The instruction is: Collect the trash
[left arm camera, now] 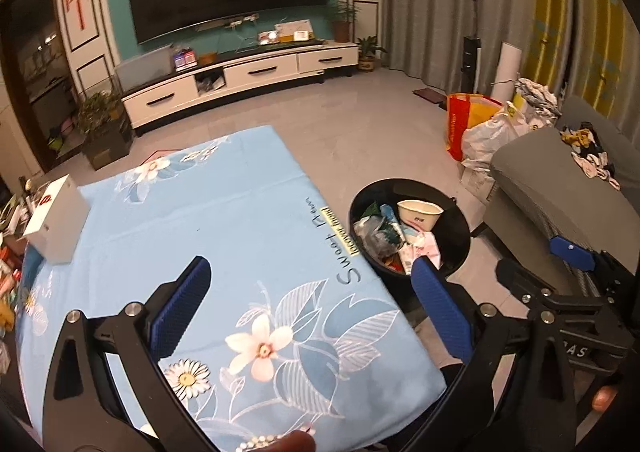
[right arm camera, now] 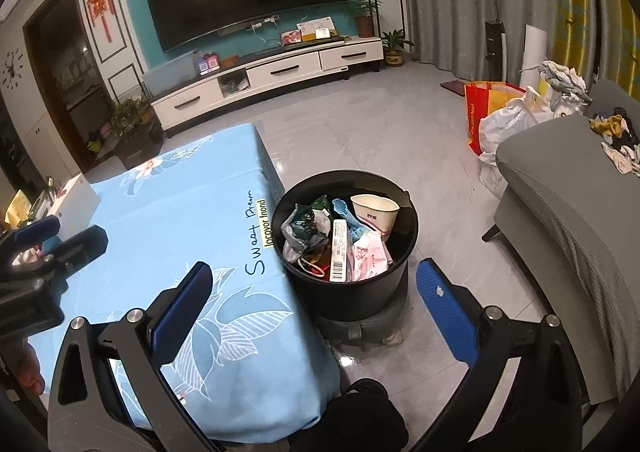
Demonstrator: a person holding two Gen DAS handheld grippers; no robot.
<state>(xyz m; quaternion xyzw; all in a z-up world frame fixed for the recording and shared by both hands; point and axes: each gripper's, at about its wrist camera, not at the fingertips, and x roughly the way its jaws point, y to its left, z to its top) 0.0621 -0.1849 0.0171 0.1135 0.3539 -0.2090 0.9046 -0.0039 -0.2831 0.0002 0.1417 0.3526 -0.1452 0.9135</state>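
Note:
A black round bin [right arm camera: 348, 292] stands on the floor at the right edge of the table; it also shows in the left wrist view [left arm camera: 460, 240]. It holds a paper cup [right arm camera: 374, 212], wrappers [right arm camera: 368, 254] and a barcoded strip [right arm camera: 339, 252]. My left gripper [left arm camera: 310, 304] is open and empty above the blue floral tablecloth [left arm camera: 224, 220]. My right gripper [right arm camera: 314, 308] is open and empty, just in front of the bin. The left gripper shows at the left edge of the right wrist view [right arm camera: 52, 240]; the right one at the right edge of the left wrist view [left arm camera: 536, 272].
A white box [left arm camera: 56, 224] sits at the table's left side, with clutter beyond it. A grey sofa [right arm camera: 560, 212] stands right of the bin. Bags [right arm camera: 504, 116] lie on the floor behind. A TV cabinet [right arm camera: 264, 76] lines the far wall.

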